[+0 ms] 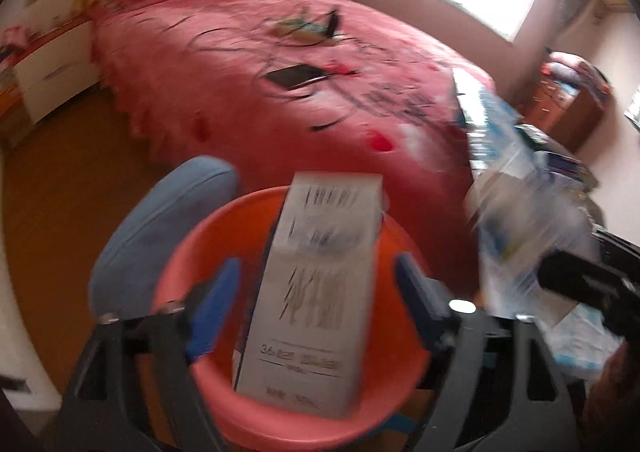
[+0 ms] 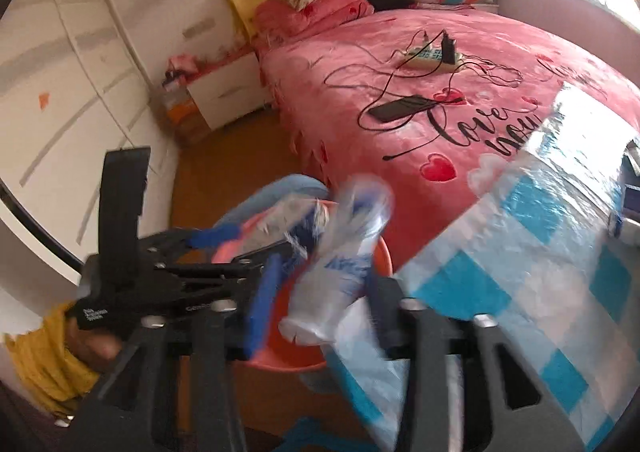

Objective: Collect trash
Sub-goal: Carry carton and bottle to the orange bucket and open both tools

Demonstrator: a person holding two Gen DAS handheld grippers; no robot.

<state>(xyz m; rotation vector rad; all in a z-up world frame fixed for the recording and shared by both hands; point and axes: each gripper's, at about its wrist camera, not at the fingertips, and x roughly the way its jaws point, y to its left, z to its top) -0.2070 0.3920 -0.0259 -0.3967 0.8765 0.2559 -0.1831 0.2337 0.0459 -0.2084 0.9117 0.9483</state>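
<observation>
Room: bedroom with a pink bedspread on which a phone and a power strip with cables are laid; both views are smeared by motion.
Bin: an orange-pink bin is seen below both grippers, beside the bed, with a blue cushion behind it.
Left gripper: jaws are spread wide; a white printed box is seen between the blue pads, a gap showing on each side, so it is judged released or all but released over the bin.
Right gripper: jaws are parted; a crumpled clear plastic bottle with a blue label lies between the pads, and whether they press on it cannot be told through the blur.
Checked cover: a blue-and-white checked plastic sheet is draped just beside the bin on the right.
Risk, box: the tall box may catch on the bin's rim and tip out onto the floor, since it stands tilted and nearly upright.
Risk, bottle: the light bottle may bounce off the box or the rim, both items being let go at once.
Risk, grippers: the two tools are crowded over one opening and may knock together or nudge the bin.
</observation>
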